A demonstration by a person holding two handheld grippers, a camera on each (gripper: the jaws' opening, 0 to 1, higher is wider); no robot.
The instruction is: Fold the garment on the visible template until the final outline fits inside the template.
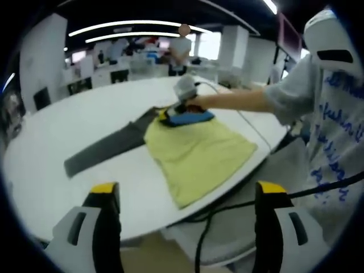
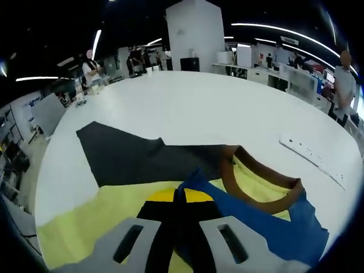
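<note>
Left gripper view: one garment, one template.

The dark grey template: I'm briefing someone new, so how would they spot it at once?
Start at the big white round table. On it lies a pale yellow T-shirt with a brown collar and blue shoulders. The dark grey template is the flat grey sheet running out from under that shirt, the one dull, uniform piece beside the bright garment.
</note>
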